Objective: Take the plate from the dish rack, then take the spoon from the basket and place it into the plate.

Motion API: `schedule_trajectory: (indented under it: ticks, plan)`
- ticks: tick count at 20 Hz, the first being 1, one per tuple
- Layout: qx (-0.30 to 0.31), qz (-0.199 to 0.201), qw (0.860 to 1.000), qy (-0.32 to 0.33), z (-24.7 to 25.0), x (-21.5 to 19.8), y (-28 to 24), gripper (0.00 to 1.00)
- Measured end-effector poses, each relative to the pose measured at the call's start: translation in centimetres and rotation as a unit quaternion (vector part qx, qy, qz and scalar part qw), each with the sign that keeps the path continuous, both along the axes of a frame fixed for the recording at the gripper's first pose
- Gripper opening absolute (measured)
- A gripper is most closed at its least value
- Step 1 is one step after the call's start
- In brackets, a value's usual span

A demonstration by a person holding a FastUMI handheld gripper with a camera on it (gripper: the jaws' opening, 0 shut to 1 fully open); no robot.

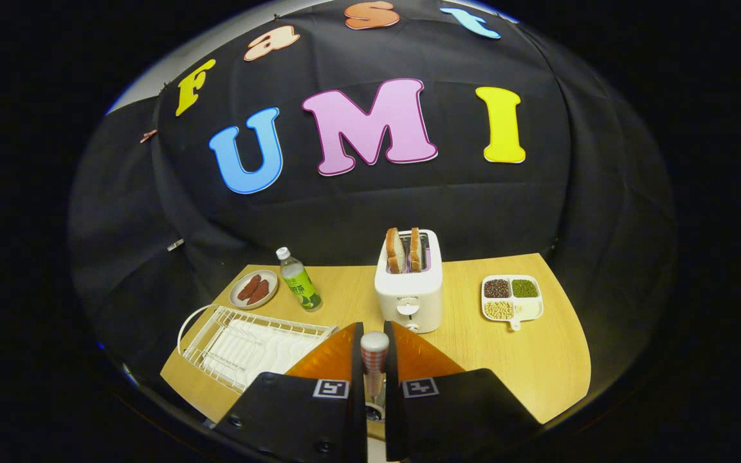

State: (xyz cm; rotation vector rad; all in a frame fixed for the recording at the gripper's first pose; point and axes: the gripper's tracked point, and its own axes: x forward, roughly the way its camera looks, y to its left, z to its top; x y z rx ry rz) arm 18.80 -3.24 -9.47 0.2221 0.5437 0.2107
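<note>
**A:** You have the gripper point(374, 360) closed on the spoon point(374, 352): both orange fingers point(329, 357) press on its patterned handle, which stands upright between them with the rounded end on top. The bowl end drops out of sight between the black finger bodies, where something metallic shows, perhaps the basket; I can't tell.

**B:** And the plate?

**A:** I can't pick it out. The white dish rack point(249, 344) lies on the wooden table point(538, 373), just left of your fingers, and looks emptied of plates. The small dish of sausages point(254, 289) behind it, beside the green bottle point(300, 281), is not your target, I judge.

**B:** So what could spoil things?

**A:** You hold a thin, smooth handle near its top. Swing quickly and the spoon may pivot in the grip or slide down. The toaster point(408, 289), bread standing in it, sits just beyond your fingertips; push forward carelessly and the handle could knock it. The sectioned tray of beans point(512, 298) lies beyond to the right, well apart. Locate the plate before you let go, or the spoon lands on bare wood.
</note>
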Motion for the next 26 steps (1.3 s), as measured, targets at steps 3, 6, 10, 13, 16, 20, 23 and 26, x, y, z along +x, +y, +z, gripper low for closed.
schedule_trajectory:
  ticks: [3, 6, 10, 13, 16, 20, 23, 26]
  plan:
    - [-0.007, 0.002, 1.000, 0.006, -0.2, -3.1, 0.4, 0.15]
    - [0.010, 0.006, 0.999, 0.035, -1.9, -6.7, 1.7, 0.15]
    - [0.010, 0.009, 0.996, 0.089, -6.2, -11.7, 2.8, 0.15]
    - [0.008, 0.002, 0.991, 0.134, -10.0, -14.4, 3.3, 0.15]
    - [0.013, 0.002, 0.984, 0.179, -13.5, -16.7, 4.7, 0.15]
    - [0.003, 0.005, 0.976, 0.216, -17.2, -18.0, 5.9, 0.15]
    - [-0.003, -0.001, 0.973, 0.231, -18.6, -17.9, 6.0, 0.16]
    - [-0.007, -0.001, 0.972, 0.236, -18.9, -17.6, 5.9, 0.18]
